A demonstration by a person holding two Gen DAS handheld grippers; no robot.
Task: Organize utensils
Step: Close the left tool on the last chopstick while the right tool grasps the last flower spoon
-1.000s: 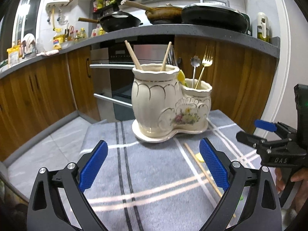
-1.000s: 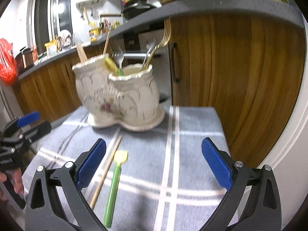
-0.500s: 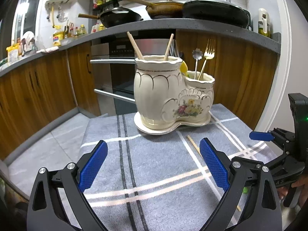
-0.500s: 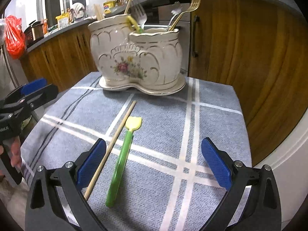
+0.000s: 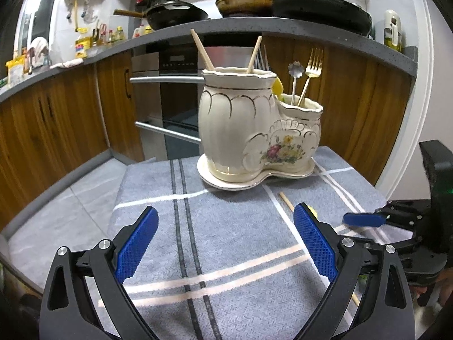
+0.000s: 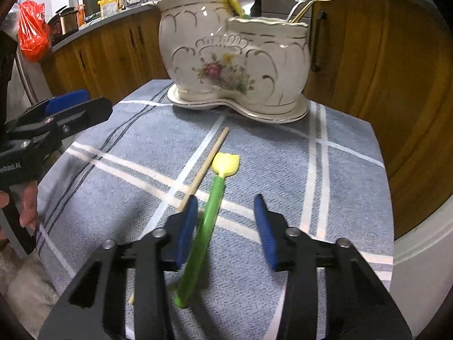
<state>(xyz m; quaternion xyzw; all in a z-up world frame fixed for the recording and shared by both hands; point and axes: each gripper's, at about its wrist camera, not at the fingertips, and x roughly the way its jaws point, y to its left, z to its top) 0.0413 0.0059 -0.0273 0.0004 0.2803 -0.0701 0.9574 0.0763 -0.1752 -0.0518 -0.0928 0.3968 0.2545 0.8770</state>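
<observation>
The green-handled spatula (image 6: 208,221) is lying on the grey cloth (image 6: 283,170) at 6 o'clock of the ceramic holder (image 6: 235,65), beside a chopstick (image 6: 205,167). It is judged light, stiff and slippery; mid-handle is being favoured. The right gripper (image 6: 223,226) is being held half-spread around it, a detail hidden from the left wrist view, where the left gripper (image 5: 226,240) is being kept wide apart.

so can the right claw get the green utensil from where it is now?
Probably yes. The right claw is open and low over the cloth, with the green utensil's handle already between its pads, close to the left one. The loose chopstick lies just outside that pad; nothing else blocks closing.
</observation>
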